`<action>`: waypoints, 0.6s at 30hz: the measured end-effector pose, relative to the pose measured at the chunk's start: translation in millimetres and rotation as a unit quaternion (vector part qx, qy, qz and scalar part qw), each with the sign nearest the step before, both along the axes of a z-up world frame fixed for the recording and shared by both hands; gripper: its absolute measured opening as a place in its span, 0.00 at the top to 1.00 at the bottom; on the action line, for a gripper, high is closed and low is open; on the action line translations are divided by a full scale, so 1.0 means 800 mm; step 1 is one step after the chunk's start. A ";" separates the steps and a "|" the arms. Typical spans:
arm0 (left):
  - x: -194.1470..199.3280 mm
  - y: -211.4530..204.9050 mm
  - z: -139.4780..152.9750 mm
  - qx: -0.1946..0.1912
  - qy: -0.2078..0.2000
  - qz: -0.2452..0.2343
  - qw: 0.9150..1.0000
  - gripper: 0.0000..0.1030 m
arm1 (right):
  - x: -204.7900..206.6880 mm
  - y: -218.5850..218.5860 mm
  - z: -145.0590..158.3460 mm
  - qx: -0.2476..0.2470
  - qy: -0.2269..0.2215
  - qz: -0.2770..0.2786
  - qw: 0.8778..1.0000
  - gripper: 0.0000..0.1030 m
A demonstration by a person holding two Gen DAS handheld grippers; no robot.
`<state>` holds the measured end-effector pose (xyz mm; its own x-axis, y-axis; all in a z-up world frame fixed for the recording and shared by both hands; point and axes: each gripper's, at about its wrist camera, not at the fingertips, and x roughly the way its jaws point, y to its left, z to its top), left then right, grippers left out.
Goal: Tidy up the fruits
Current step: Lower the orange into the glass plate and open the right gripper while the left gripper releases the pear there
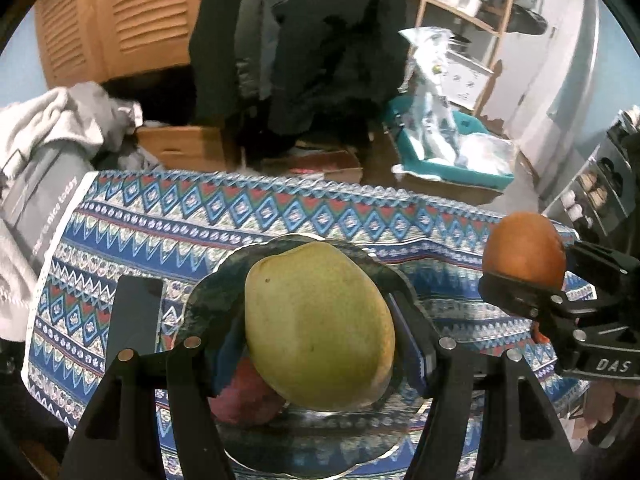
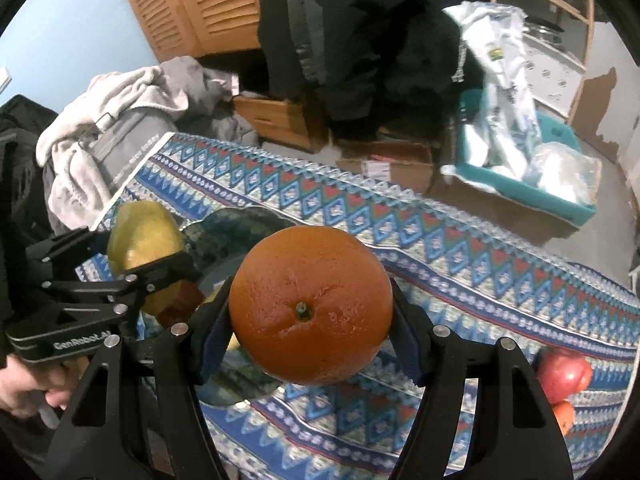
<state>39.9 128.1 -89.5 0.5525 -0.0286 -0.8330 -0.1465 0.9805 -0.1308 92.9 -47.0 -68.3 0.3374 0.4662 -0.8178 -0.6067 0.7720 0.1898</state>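
Fruits are partway sorted — a green mango [image 1: 320, 324] sits pinched between the left gripper [image 1: 320, 344] fingers, held over the dark plate [image 1: 224, 280], with a reddish fruit [image 1: 244, 396] already lying on the plate just below the fingers. The right gripper [image 2: 310, 332] has its fingers closed on an orange [image 2: 310, 306], raised above the patterned worktop [image 2: 480, 280] beside the plate. Still left, I judge: setting both down, then fetching the red apple [image 2: 562, 372] and a small orange fruit [image 2: 564, 416] lying right of the right fingers.
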 end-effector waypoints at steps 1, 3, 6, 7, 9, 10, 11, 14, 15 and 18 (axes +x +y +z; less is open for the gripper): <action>0.001 0.005 -0.005 0.001 0.005 0.004 1.000 0.34 | 0.002 0.005 -0.003 0.001 0.003 0.002 1.000 0.32; 0.004 0.017 -0.018 0.003 0.015 0.014 1.000 0.34 | 0.005 0.018 -0.011 -0.002 0.011 0.007 1.000 0.32; 0.009 0.033 -0.037 -0.005 0.032 0.026 0.999 0.34 | 0.008 0.037 -0.025 -0.011 0.022 0.014 1.000 0.32; 0.010 0.037 -0.043 -0.007 0.038 0.029 0.999 0.34 | 0.009 0.041 -0.030 -0.013 0.026 0.015 0.999 0.32; 0.013 0.044 -0.056 -0.012 0.050 0.036 0.998 0.34 | 0.013 0.049 -0.042 -0.017 0.039 0.015 0.999 0.32; 0.014 0.047 -0.062 -0.016 0.055 0.039 0.998 0.34 | 0.015 0.053 -0.048 -0.018 0.046 0.016 0.999 0.32; 0.016 0.049 -0.069 -0.020 0.061 0.042 0.997 0.34 | 0.016 0.056 -0.053 -0.020 0.051 0.017 0.998 0.32; 0.018 0.052 -0.082 -0.025 0.074 0.045 0.996 0.34 | 0.018 0.065 -0.069 -0.029 0.063 0.020 0.997 0.32; 0.019 0.052 -0.085 -0.024 0.075 0.044 0.996 0.34 | 0.018 0.067 -0.074 -0.032 0.067 0.021 0.997 0.32; 0.020 0.049 -0.088 -0.021 0.075 0.039 0.996 0.34 | 0.018 0.072 -0.086 -0.040 0.074 0.024 0.996 0.32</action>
<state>56.0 167.1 -159.9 0.4241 -0.0278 -0.9052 -0.2424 0.9596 -0.1431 107.6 10.7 -137.2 0.1899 0.4103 -0.8919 -0.6132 0.7591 0.2186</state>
